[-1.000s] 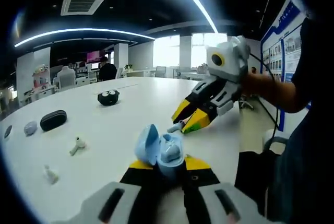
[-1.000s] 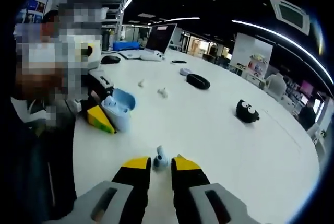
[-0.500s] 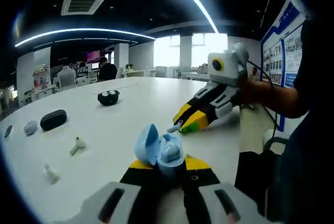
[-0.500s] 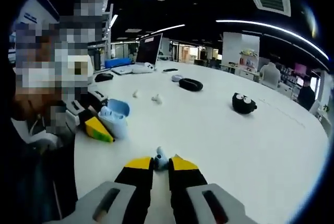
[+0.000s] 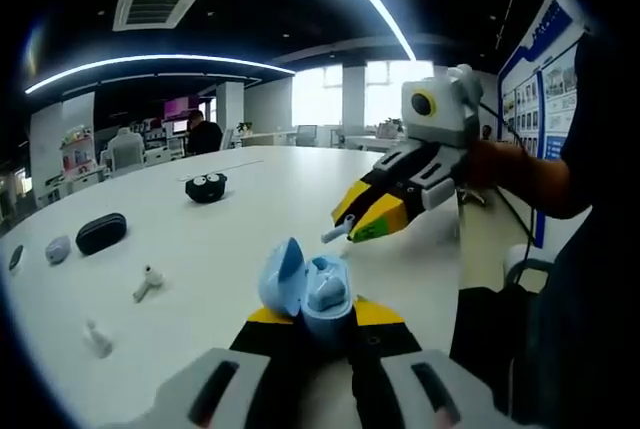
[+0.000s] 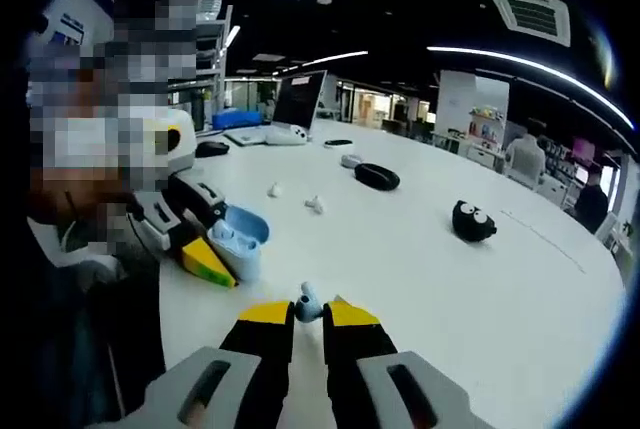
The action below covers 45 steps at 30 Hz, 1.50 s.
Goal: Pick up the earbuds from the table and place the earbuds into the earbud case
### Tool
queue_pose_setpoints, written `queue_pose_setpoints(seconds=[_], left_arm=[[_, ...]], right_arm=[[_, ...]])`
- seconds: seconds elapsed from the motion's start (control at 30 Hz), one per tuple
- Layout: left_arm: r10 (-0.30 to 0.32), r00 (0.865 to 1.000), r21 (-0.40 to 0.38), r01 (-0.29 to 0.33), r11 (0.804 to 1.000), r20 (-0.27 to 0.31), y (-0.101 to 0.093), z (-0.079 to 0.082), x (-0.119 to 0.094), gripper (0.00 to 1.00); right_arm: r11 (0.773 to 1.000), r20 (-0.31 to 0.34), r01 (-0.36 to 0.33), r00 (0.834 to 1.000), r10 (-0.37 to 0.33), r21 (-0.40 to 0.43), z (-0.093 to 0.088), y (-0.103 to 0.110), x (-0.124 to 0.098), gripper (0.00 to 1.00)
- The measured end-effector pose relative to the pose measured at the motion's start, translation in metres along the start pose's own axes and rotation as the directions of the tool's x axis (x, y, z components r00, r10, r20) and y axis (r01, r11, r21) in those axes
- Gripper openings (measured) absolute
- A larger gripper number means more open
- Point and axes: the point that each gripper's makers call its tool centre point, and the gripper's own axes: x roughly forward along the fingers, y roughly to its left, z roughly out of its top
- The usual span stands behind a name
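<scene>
Your right hand-held gripper [image 6: 308, 311] is clenched on a pale blue earbud [image 6: 308, 303], pinched between the yellow-tipped jaws with its bud end poking up past the tips. From the left gripper view you see that same hand-held gripper [image 5: 352, 229] raised above the tabletop [image 5: 240, 219], the earbud [image 5: 335, 232] jutting from its tips toward the case.

Your left hand-held gripper [image 5: 318, 317] is grasping the light blue earbud case [image 5: 308, 289], lid open and tilted to the left, with one earbud sitting inside. In the right gripper view the case [image 6: 237, 242] sits at the left, near your body, still apart from the earbud you carry.

Farther out on the tabletop lie two white earbuds [image 5: 148, 280] and [image 5: 96, 337], well apart from the case. Beyond them rest a dark oval pouch [image 5: 101, 231] and a small grey case [image 5: 58, 247] beside it. A black round toy with white eyes [image 5: 206, 187] sits toward the middle of the tabletop.
</scene>
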Motion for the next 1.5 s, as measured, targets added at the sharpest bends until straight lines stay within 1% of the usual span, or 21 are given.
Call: queue_pose_setpoints(seconds=[0.1, 0.2, 0.27, 0.4, 0.6, 0.73, 0.87, 0.9, 0.97, 1.03, 1.27, 1.5], left_arm=[[0.000, 1.000, 0.014, 0.000, 1.000, -0.009, -0.001, 0.001, 0.001, 0.19], [0.000, 1.000, 0.022, 0.000, 1.000, -0.020, -0.001, 0.001, 0.001, 0.19], [0.001, 1.000, 0.035, 0.000, 0.999, -0.028, -0.001, 0.001, 0.002, 0.19], [0.007, 0.999, 0.060, -0.004, 0.998, -0.045, -0.002, 0.002, 0.003, 0.19], [0.026, 0.997, 0.104, -0.018, 0.994, -0.076, -0.003, 0.003, 0.005, 0.19], [0.044, 0.992, 0.154, -0.026, 0.988, -0.116, -0.003, 0.005, 0.006, 0.19], [0.060, 0.987, 0.203, -0.030, 0.979, -0.147, -0.005, 0.006, 0.008, 0.19], [0.065, 0.986, 0.218, -0.030, 0.975, -0.154, -0.005, 0.006, 0.008, 0.19], [0.079, 0.981, 0.272, -0.029, 0.962, -0.175, -0.006, 0.007, 0.008, 0.19], [0.085, 0.979, 0.295, -0.027, 0.955, -0.186, -0.007, 0.007, 0.009, 0.19], [0.097, 0.974, 0.326, -0.025, 0.945, -0.204, -0.007, 0.008, 0.010, 0.19], [0.108, 0.971, 0.354, -0.026, 0.935, -0.213, -0.007, 0.008, 0.011, 0.19]], right_arm=[[0.999, -0.012, -0.018, 1.000, 0.017, -0.047, 0.009, 0.007, -0.002, 0.11], [0.995, -0.035, -0.032, 0.999, 0.029, -0.090, 0.012, 0.010, -0.004, 0.11], [0.994, -0.042, -0.039, 0.999, 0.035, -0.103, 0.015, 0.011, -0.005, 0.11], [0.988, -0.075, -0.059, 0.996, 0.049, -0.143, 0.019, 0.014, -0.007, 0.11], [0.981, -0.098, -0.074, 0.994, 0.057, -0.181, 0.023, 0.020, -0.007, 0.11], [0.974, -0.133, -0.084, 0.989, 0.057, -0.210, 0.020, 0.026, -0.004, 0.11], [0.968, -0.162, -0.087, 0.986, 0.049, -0.234, 0.019, 0.026, -0.002, 0.11], [0.966, -0.164, -0.088, 0.985, 0.048, -0.242, 0.019, 0.026, -0.002, 0.11], [0.964, -0.181, -0.089, 0.983, 0.043, -0.251, 0.018, 0.029, 0.000, 0.11], [0.963, -0.191, -0.094, 0.981, 0.045, -0.252, 0.017, 0.029, -0.001, 0.11], [0.958, -0.248, -0.103, 0.968, 0.034, -0.268, 0.010, 0.027, -0.002, 0.11], [0.946, -0.284, -0.116, 0.958, 0.026, -0.304, 0.008, 0.026, 0.000, 0.11]])
